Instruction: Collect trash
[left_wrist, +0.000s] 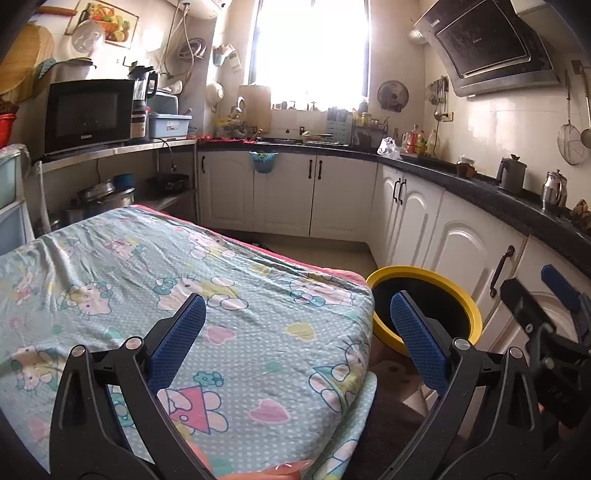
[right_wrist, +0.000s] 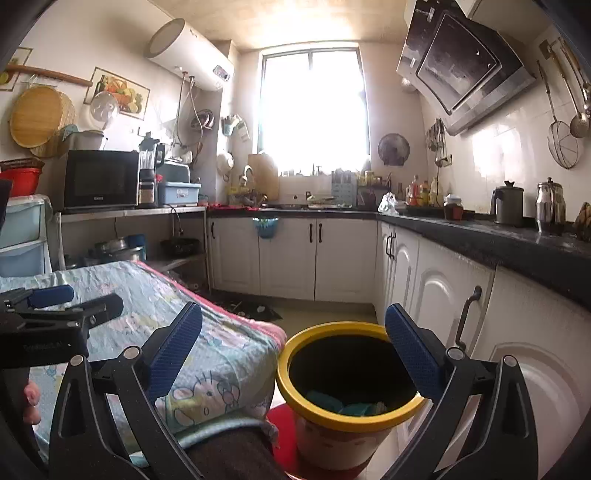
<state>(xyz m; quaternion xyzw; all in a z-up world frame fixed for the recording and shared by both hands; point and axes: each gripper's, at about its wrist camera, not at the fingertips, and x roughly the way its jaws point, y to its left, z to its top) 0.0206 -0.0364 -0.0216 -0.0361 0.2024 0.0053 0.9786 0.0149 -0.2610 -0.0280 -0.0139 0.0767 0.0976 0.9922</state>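
The yellow-rimmed bin (right_wrist: 347, 384) sits just below and ahead of the right hand-held gripper (right_wrist: 293, 343), nearer than the left hand-held gripper (left_wrist: 297, 334); both gape wide, empty.

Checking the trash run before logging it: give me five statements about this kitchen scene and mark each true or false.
1. Both hand-held grippers, left and right, hold nothing. True.
2. The bin has a blue rim. False: its rim is yellow.
3. Something teal lies inside the bin. True.
4. The cartoon-print cloth covers the table beside the bin. True.
5. The microwave sits on the dark counter under the range hood. False: it stands on the metal shelf on the opposite side.
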